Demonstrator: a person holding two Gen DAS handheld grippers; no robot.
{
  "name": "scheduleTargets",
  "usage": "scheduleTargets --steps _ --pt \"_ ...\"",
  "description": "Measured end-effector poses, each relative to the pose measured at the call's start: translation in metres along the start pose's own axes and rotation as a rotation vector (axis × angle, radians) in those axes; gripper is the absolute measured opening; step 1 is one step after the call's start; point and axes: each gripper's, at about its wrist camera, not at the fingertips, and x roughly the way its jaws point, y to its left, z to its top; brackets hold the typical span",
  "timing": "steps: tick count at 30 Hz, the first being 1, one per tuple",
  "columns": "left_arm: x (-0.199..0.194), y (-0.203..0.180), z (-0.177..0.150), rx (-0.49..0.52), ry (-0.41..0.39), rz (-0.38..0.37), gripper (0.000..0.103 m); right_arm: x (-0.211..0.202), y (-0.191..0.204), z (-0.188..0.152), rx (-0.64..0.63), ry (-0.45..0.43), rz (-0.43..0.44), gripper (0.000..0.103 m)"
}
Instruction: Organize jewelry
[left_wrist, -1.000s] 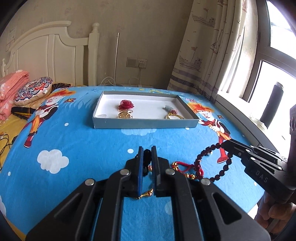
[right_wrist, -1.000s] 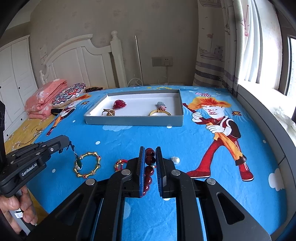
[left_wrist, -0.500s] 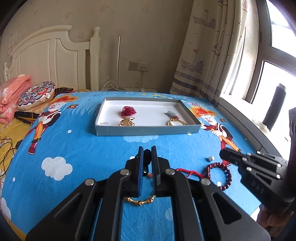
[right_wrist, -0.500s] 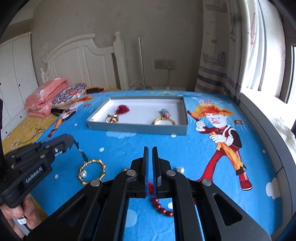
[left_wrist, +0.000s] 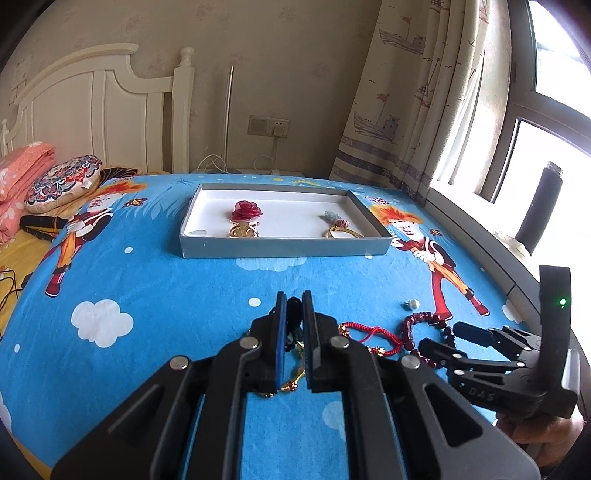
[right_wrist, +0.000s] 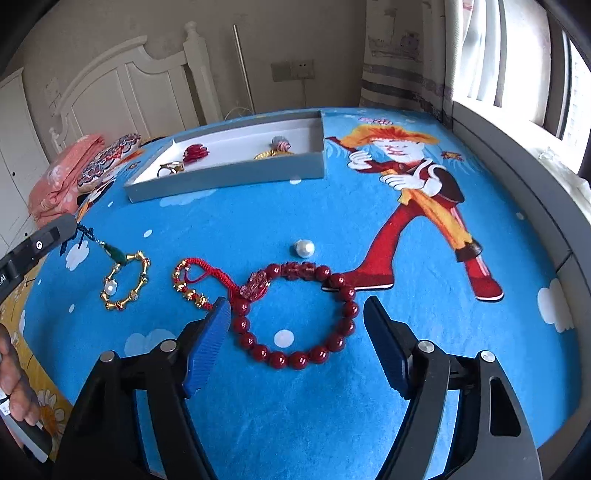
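Three bracelets (right_wrist: 295, 314) outside the tray (right_wrist: 236, 173); left tongs (left_wrist: 293, 328) clenched on one's cord, right tongs (right_wrist: 297, 321) opening.

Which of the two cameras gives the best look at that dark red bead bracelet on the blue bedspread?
The right wrist view: the red bead bracelet lies there as a whole loop, every bead clear. In the left wrist view the bracelet is small, at the edge, partly hidden behind the right claw.
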Motion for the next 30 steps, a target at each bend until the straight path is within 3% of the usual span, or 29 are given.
scheduleTargets --steps 5,8,9,11,12,18,20,30 --pt "0.006 0.005 -0.004 -0.016 0.014 -0.019 0.008 0.006 0.008 0.002 -0.03 0.009 -0.035 0.067" --pt "0.009 0.007 -0.006 -0.021 0.022 -0.023 0.008 -0.019 0.018 0.003 -0.074 -0.103 -0.076 0.068" --pt "0.01 0.008 -0.006 -0.024 0.023 -0.026 0.008 -0.02 0.024 0.005 -0.11 -0.099 -0.08 0.068" --pt "0.01 0.009 -0.007 -0.023 0.024 -0.027 0.008 -0.011 0.027 0.004 -0.115 -0.049 -0.034 0.055" --pt "0.011 0.009 -0.007 -0.025 0.024 -0.028 0.008 -0.006 0.028 0.002 -0.119 -0.025 -0.029 0.044" --pt "0.012 0.009 -0.009 -0.028 0.029 -0.033 0.008 0.011 0.03 -0.007 -0.127 0.039 -0.007 0.035" --pt "0.014 0.008 -0.007 -0.022 0.03 -0.037 0.008 0.009 0.029 -0.007 -0.123 0.036 0.02 0.015" --pt "0.009 -0.003 0.016 0.028 -0.011 -0.044 0.008 -0.018 0.028 0.017 -0.111 -0.081 -0.021 0.014"
